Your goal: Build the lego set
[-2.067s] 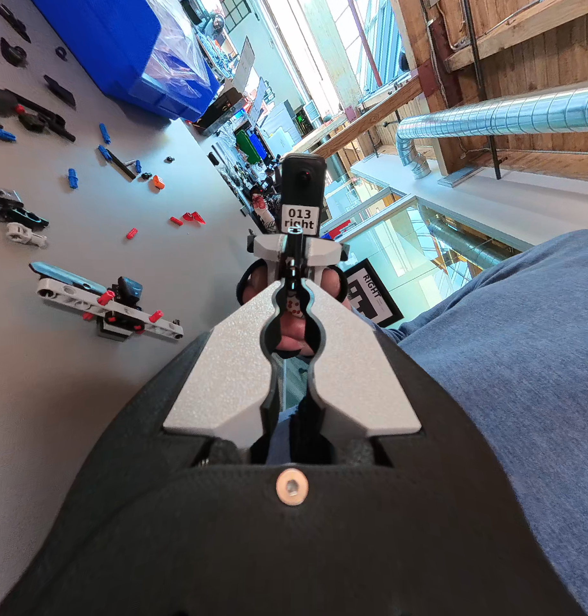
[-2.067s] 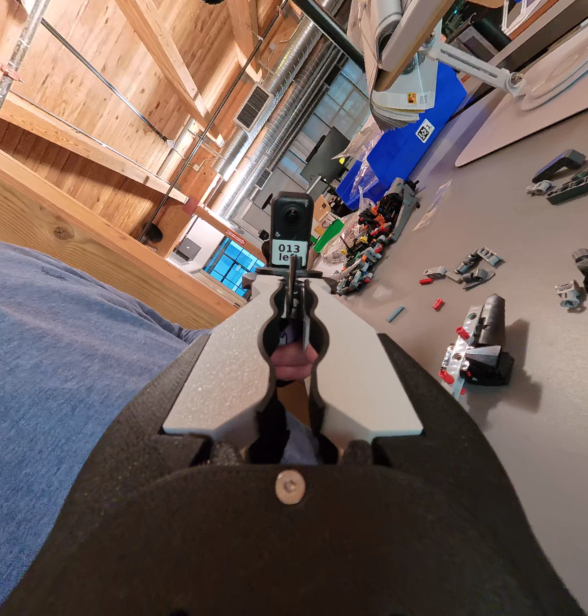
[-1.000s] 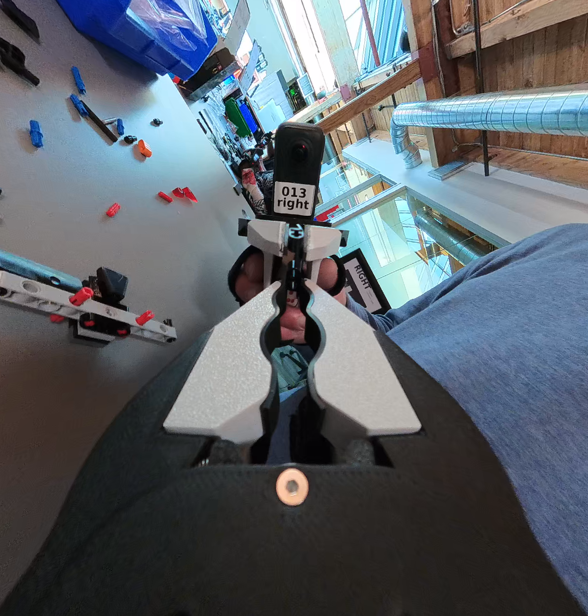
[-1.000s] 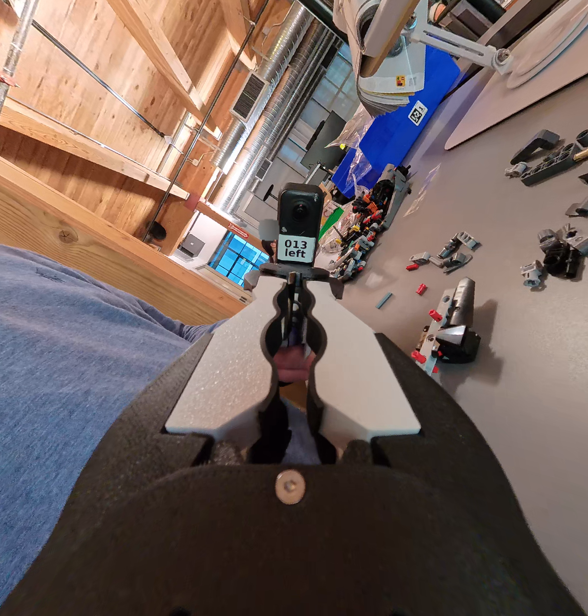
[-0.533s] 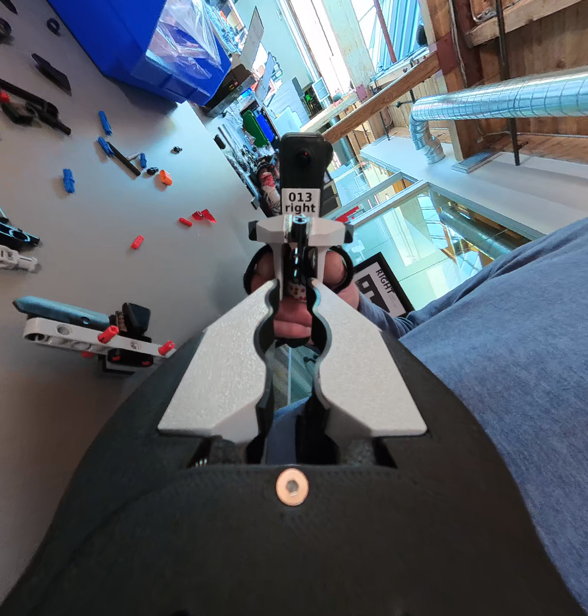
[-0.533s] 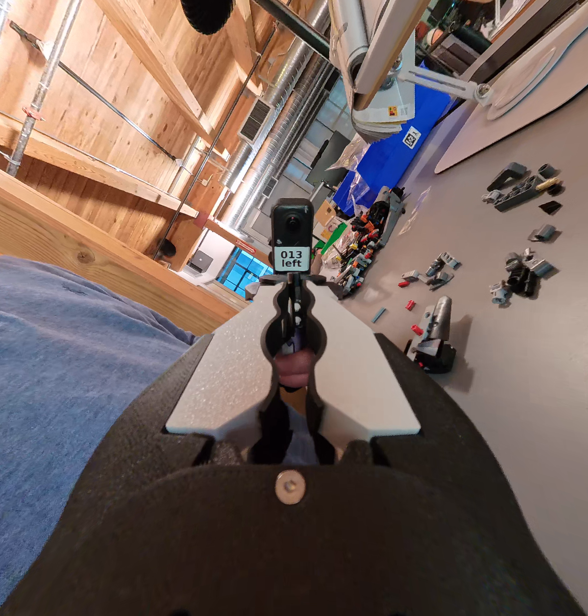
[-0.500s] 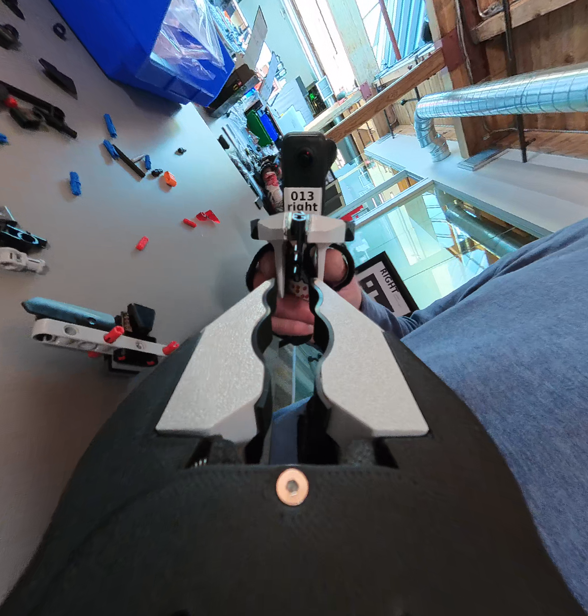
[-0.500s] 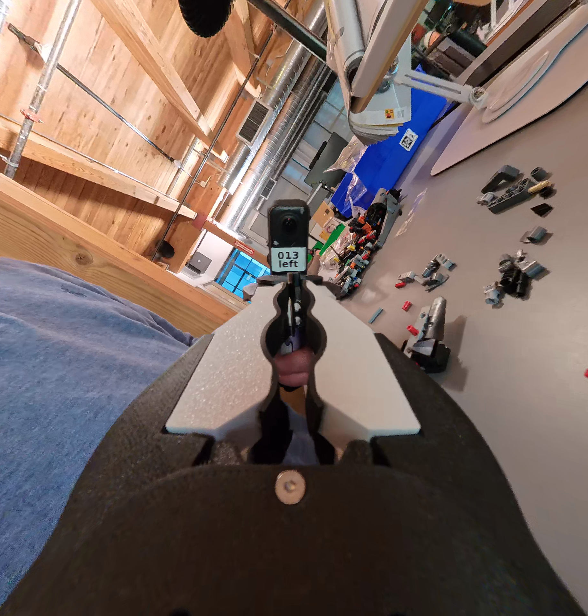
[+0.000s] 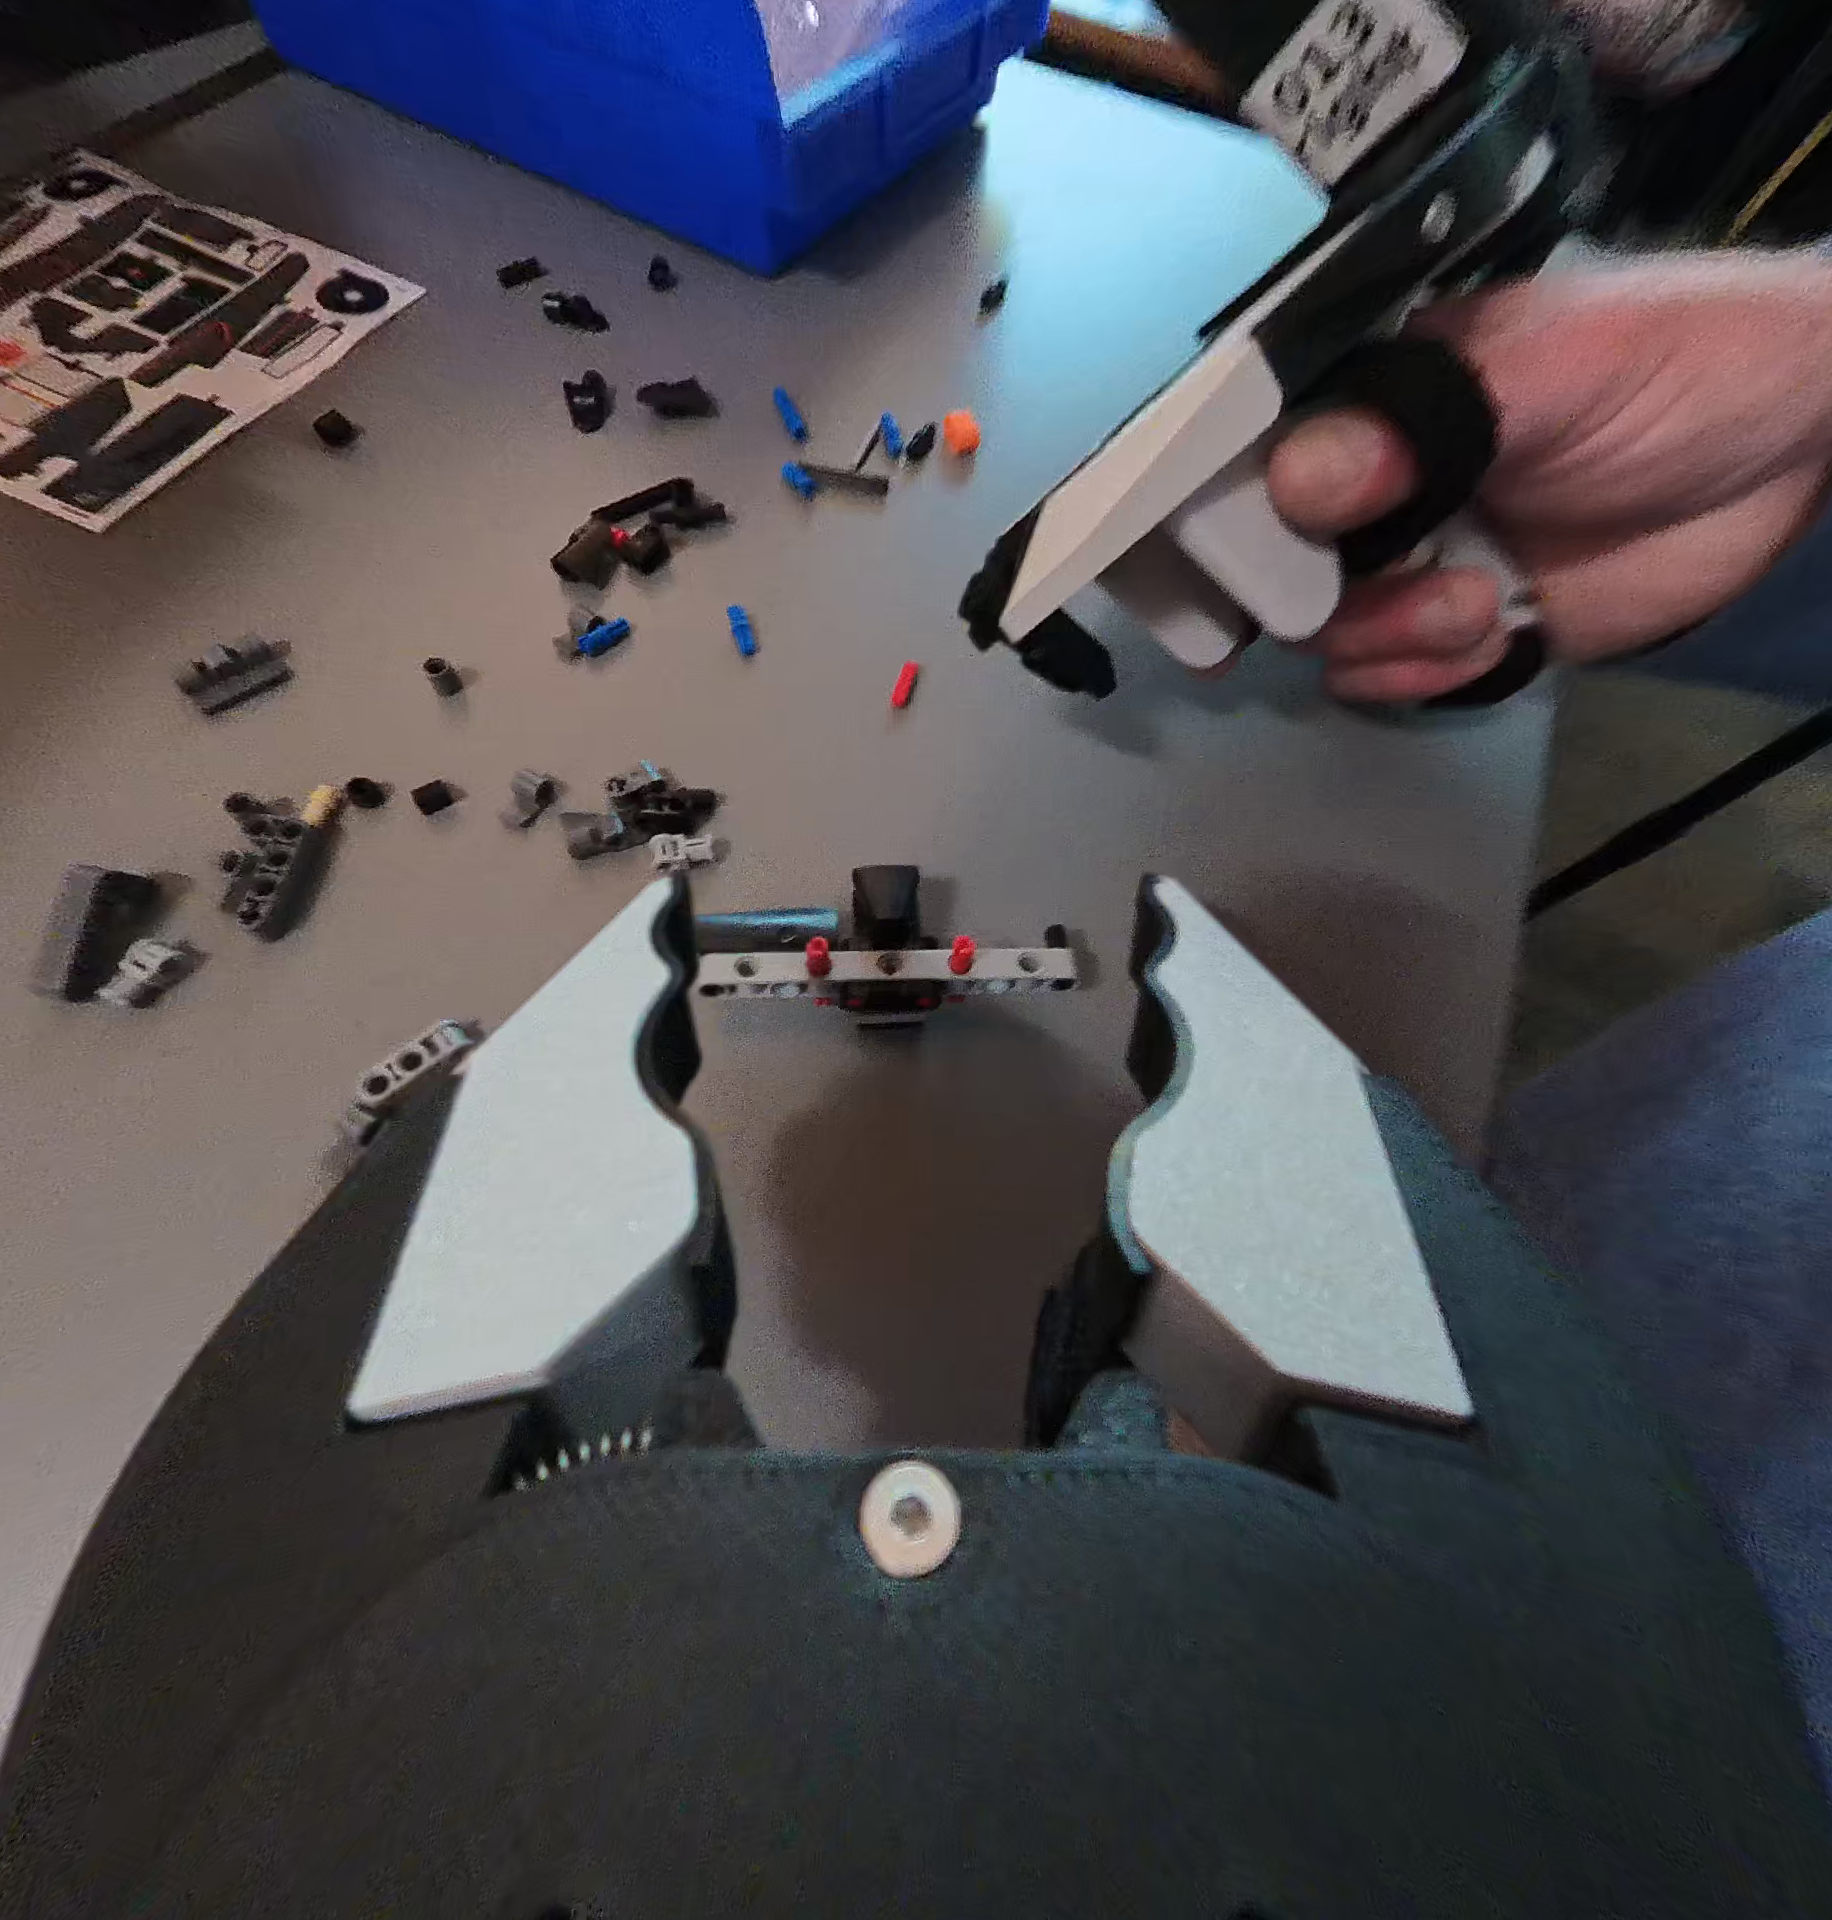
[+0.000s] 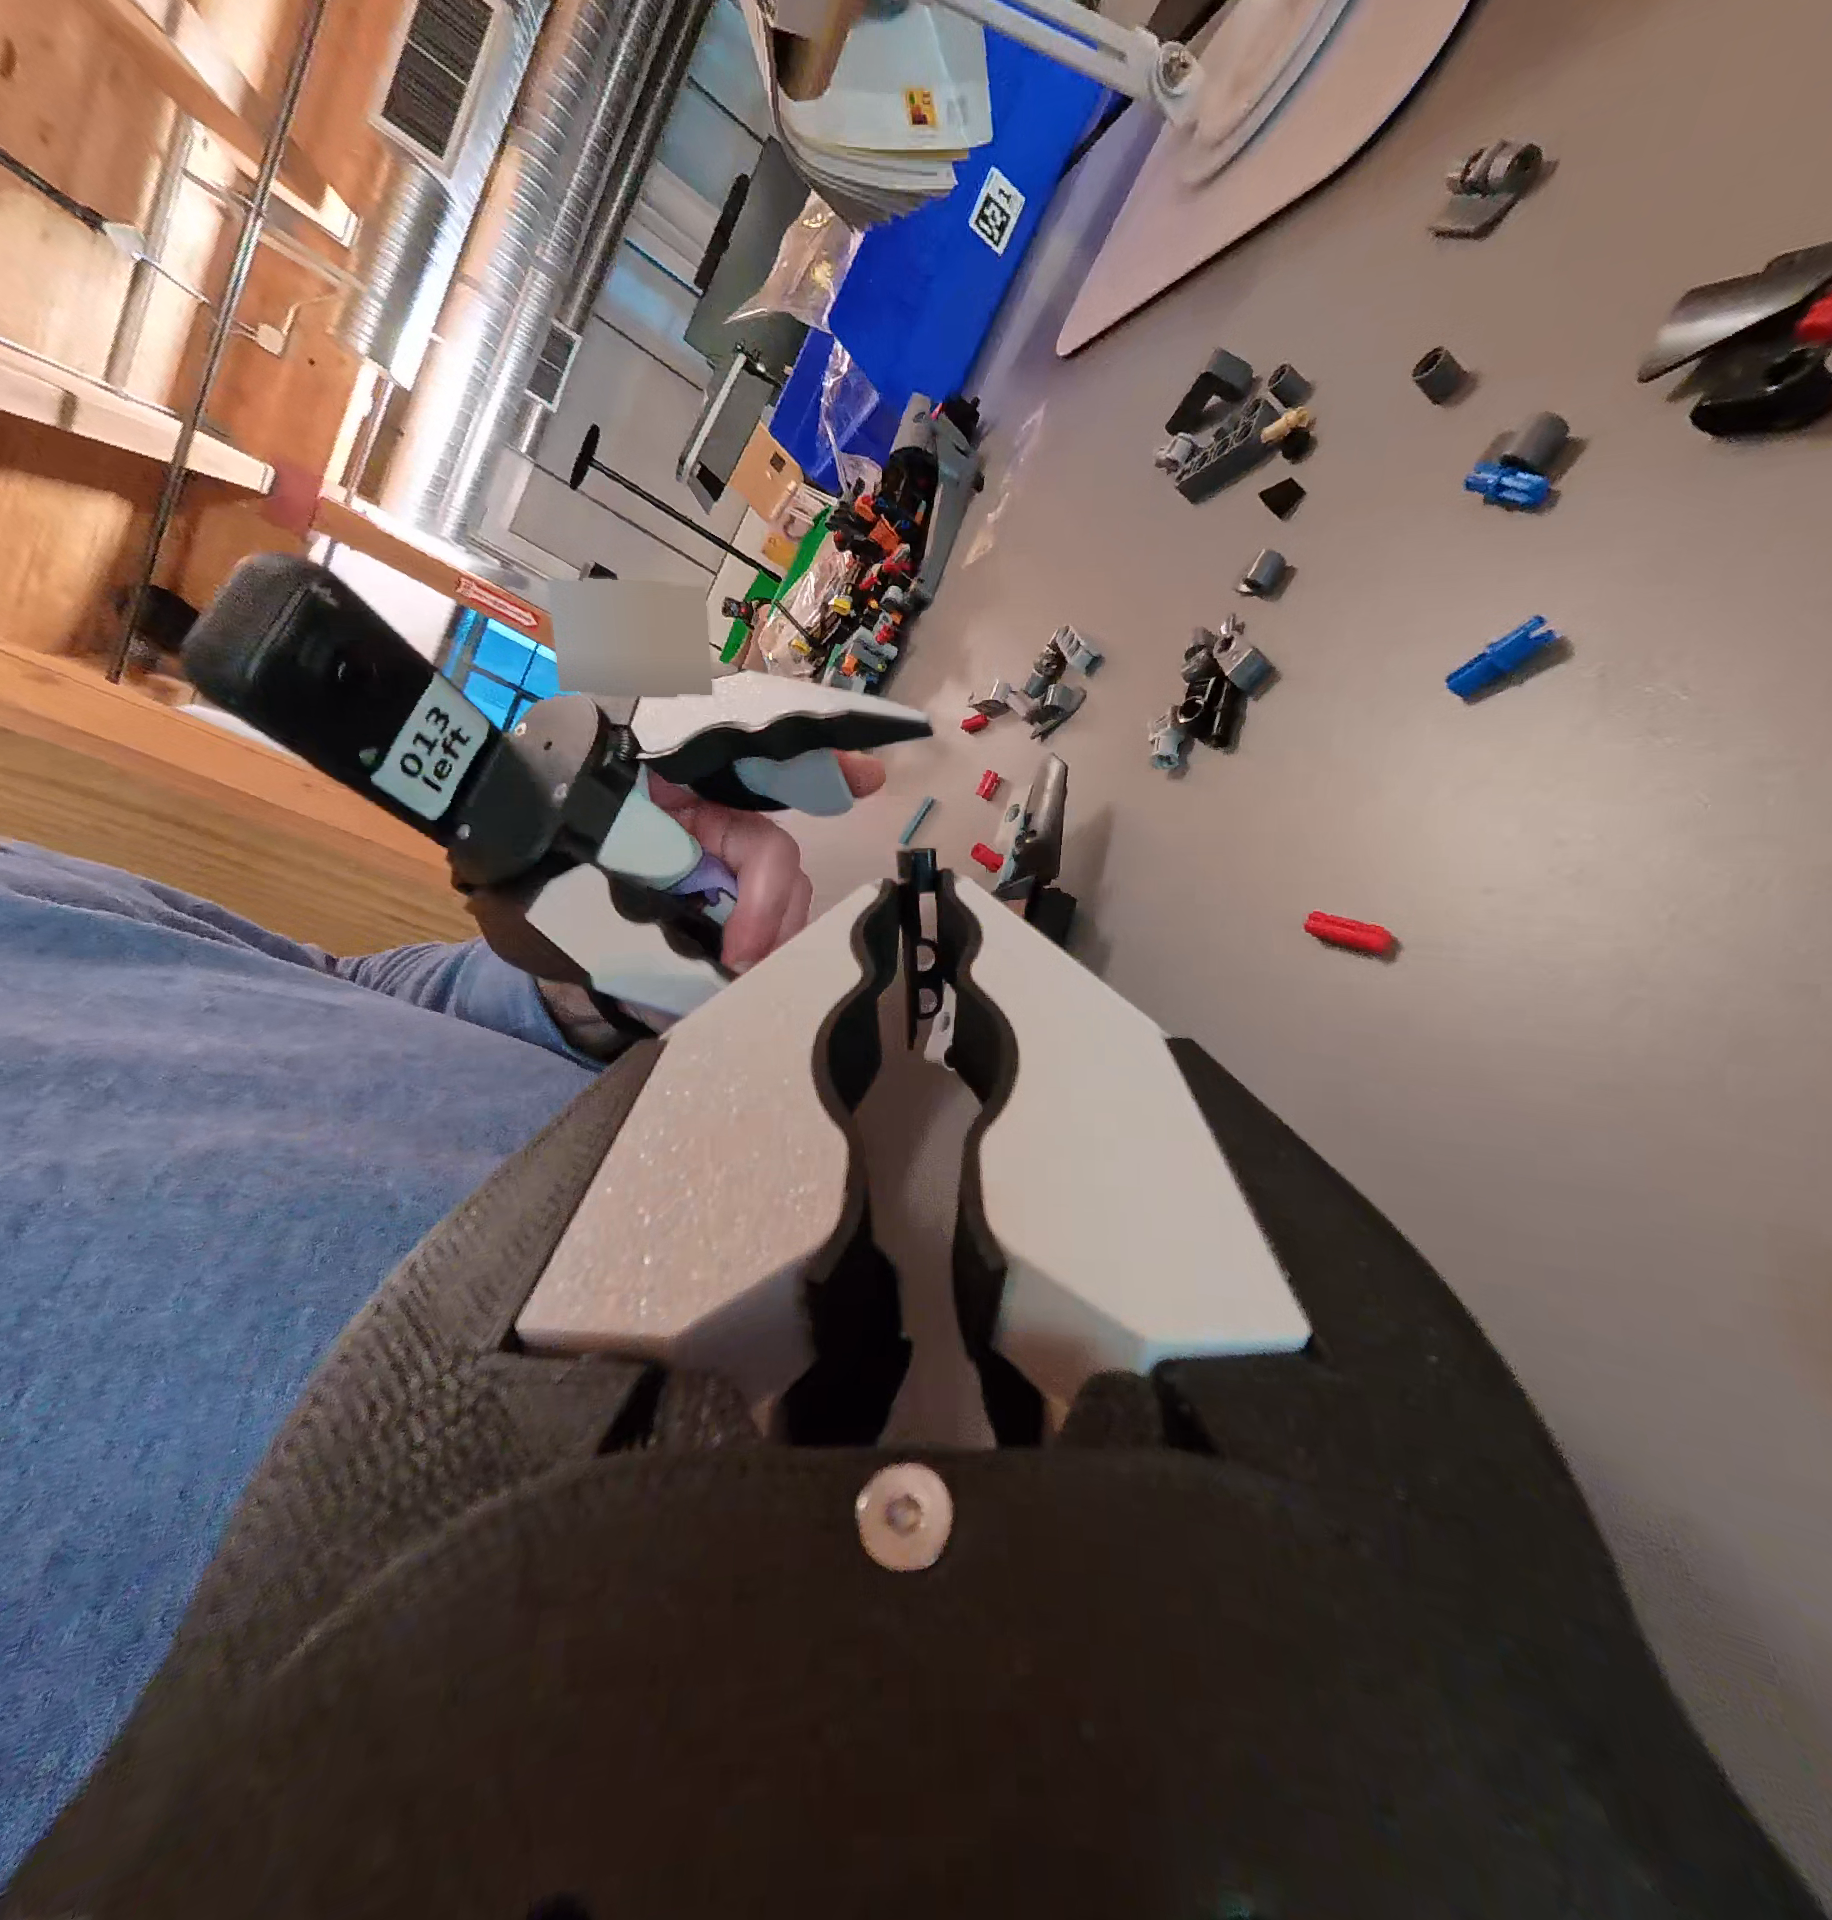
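Grey beam with red pins, the part-built lego assembly (image 9: 884, 961), lies on the grey table (image 9: 1255, 852) at twelve o'clock from the left gripper (image 9: 907, 935), whose fingers are spread wide just short of its ends. The right gripper (image 10: 917, 904) is pressed together, pinching a thin dark lego piece (image 10: 922, 961). Loose lego pieces (image 9: 621, 540) scatter toward eleven o'clock, with a blue bin (image 9: 683, 114) beyond and a sticker sheet (image 9: 133, 322) at ten.

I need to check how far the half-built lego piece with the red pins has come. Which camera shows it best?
The left wrist view: the half-built piece lies flat between the open left gripper fingers. The right wrist view shows only part of it, edge-on behind the right gripper.
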{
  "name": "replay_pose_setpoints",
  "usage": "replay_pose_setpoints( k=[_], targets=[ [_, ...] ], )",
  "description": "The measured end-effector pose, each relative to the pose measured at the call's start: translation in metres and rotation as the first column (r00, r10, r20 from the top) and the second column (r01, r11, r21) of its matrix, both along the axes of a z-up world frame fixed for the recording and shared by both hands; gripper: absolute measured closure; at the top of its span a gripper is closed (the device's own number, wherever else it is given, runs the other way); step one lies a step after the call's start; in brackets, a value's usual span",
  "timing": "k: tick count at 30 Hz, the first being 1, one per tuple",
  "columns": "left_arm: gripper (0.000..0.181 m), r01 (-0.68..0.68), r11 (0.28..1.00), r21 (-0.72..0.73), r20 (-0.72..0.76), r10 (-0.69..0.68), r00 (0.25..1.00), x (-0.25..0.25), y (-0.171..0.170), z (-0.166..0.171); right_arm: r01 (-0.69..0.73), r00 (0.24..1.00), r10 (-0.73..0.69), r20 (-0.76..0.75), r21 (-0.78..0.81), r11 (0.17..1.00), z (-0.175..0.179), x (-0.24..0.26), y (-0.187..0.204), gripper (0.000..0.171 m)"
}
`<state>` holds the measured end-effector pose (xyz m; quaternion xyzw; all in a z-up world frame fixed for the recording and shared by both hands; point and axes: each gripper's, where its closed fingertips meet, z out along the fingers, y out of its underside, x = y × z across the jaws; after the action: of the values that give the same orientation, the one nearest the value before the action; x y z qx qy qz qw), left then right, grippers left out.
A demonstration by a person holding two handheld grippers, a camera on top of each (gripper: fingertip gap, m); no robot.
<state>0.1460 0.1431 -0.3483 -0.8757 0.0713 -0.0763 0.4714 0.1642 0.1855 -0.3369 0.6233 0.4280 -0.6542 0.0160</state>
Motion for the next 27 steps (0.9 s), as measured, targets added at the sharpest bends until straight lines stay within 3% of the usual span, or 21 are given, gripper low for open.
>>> replay_pose_setpoints(
  k=[5, 14, 27],
  targets=[
    [0.067, -0.062, 0.991, -0.117, -0.199, 0.037, 0.979, -0.010, 0.003, -0.030, -0.004, 1.000, 0.004, 0.011, -0.003, 1.000, -0.005, -0.002, -0.003, 0.167],
    [0.078, -0.089, 0.972, -0.216, -0.234, 0.037, 0.972, -0.010, 0.005, -0.052, -0.021, 0.998, 0.020, 0.053, 0.024, 0.999, -0.013, -0.002, -0.008, 0.167],
    [0.083, -0.054, 0.977, -0.205, -0.192, 0.014, 0.981, -0.006, 0.009, -0.053, -0.037, 0.997, 0.037, 0.067, 0.008, 0.999, -0.014, -0.001, -0.007, 0.167]
  ],
)
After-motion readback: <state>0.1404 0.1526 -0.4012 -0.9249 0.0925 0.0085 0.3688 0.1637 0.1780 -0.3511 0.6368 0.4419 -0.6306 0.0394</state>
